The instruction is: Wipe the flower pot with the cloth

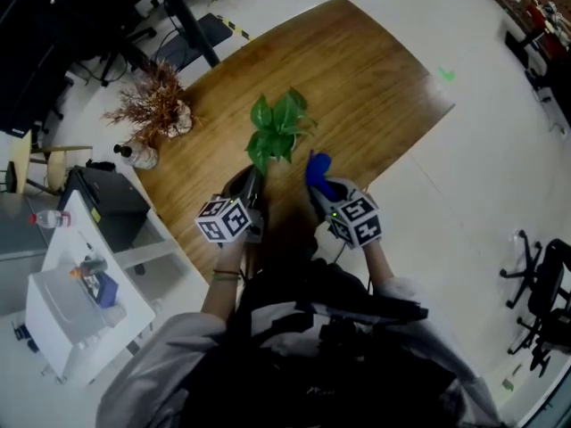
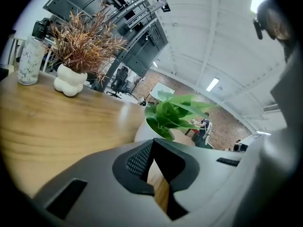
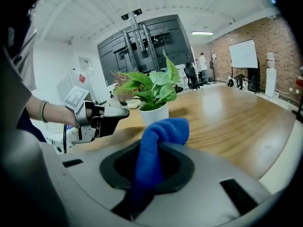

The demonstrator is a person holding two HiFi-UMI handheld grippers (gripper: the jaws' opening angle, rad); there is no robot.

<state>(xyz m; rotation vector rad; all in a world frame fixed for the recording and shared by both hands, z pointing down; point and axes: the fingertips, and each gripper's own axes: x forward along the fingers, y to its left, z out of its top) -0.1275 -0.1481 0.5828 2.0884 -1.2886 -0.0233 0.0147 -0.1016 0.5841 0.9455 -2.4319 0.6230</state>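
Observation:
A green plant in a white flower pot (image 1: 268, 154) stands on the wooden table (image 1: 375, 78), just ahead of both grippers. The leaves hide most of the pot in the head view. In the right gripper view the pot (image 3: 155, 113) shows whole and upright. My right gripper (image 3: 149, 162) is shut on a blue cloth (image 3: 160, 134), which bulges out over the jaws. It is held a little to the pot's right, apart from it (image 1: 318, 175). My left gripper (image 2: 152, 148) is shut with nothing in it, close to the pot's (image 2: 140, 132) near left side.
A white vase of dried brown flowers (image 1: 159, 105) and a clear jar (image 2: 28, 60) stand at the table's far left end. A white cart (image 1: 80, 301) and a dark box (image 1: 103, 194) sit left of the table. Office chairs (image 1: 540, 292) stand at the right.

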